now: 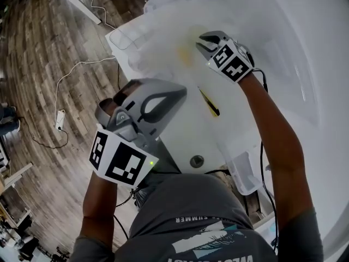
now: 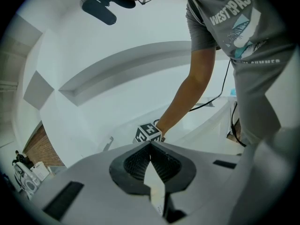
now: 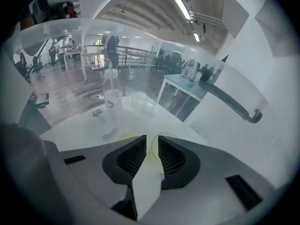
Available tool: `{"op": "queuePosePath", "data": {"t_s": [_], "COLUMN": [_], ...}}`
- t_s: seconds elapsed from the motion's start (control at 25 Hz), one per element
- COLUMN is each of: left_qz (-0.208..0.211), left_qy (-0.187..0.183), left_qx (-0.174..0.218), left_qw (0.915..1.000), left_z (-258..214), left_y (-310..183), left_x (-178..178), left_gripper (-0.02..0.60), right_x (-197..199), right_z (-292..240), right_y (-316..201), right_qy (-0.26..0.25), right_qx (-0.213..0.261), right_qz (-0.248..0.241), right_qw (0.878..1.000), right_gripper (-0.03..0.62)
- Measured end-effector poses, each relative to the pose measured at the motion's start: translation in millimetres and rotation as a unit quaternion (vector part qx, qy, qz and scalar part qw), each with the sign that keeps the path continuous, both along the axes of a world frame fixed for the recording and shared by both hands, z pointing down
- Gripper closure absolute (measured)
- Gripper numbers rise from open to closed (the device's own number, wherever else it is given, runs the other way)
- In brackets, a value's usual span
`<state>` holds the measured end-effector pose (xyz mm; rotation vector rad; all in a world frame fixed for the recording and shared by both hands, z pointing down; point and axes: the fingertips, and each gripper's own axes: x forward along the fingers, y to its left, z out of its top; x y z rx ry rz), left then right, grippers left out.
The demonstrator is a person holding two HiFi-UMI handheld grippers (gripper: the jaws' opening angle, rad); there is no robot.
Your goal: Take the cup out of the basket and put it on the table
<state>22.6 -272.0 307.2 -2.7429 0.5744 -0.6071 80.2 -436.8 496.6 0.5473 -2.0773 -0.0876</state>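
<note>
Positions are given as clock directions on the head view.

1. At 8 o'clock, the left gripper [image 2: 150, 145] is held off the table edge over the wood floor [image 1: 43, 48]. Its jaws are pressed together at the tips and carry nothing.
2. At 11 o'clock, the basket [image 1: 131, 40], a clear plastic tub, stands on the white table [image 1: 305, 91].
3. At 12 o'clock, the right gripper [image 3: 152, 144] reaches inside the basket. Its jaws stand a narrow gap apart with the thin clear rim of the cup [image 3: 161, 135] between them, and they appear to be pinching one wall. The cup is inside the basket, next to a yellow item [image 1: 185, 56].
4. Toward 1 o'clock from centre, a slim black-and-yellow object [image 1: 210, 103] lies on the table.

Hazards, as judged from here:
- The grip is on one thin, slick wall only. The cup may pivot or slip out on lifting.
- Excess squeeze may buckle the wall.
- The cup may catch the basket wall on the way up. Nothing is steadying the basket, so it may drag or tip.
- The yellow item may be knocked aside.

Legible writing: the shirt print reads "WEST" and "SUMMER". The remaining letters are uncertain. No label can be read on the cup or the basket
</note>
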Motion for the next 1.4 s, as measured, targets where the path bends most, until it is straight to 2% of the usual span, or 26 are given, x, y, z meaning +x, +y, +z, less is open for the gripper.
{"op": "queuePosePath", "data": {"t_s": [0.24,0.48,0.6,0.88,1.4], "left_qz": [-0.01,-0.017,-0.02,-0.021,0.009], "left_qy": [0.001,0.003,0.003,0.002,0.006], "left_qx": [-0.009,-0.014,-0.014,-0.008,0.02], "left_qw": [0.9999,0.9998,0.9997,0.9997,0.9997], "left_z": [15,15,17,17,-10], "left_y": [-6,-6,-4,-4,15], "left_x": [-6,-11,-13,-15,-7], "left_gripper": [0.571,0.571,0.571,0.571,0.571], "right_x": [-6,1,4,2,-17], "right_z": [43,70,76,58,-72], "right_y": [-10,-14,-14,-6,28], "right_qy": [0.051,0.122,0.136,0.121,0.047], "right_qx": [-0.019,-0.025,-0.026,-0.014,0.099], "right_qz": [-0.027,-0.046,-0.047,-0.035,-0.019], "right_qw": [0.998,0.991,0.989,0.992,0.994], "right_gripper": [0.51,0.51,0.544,0.563,0.563]}}
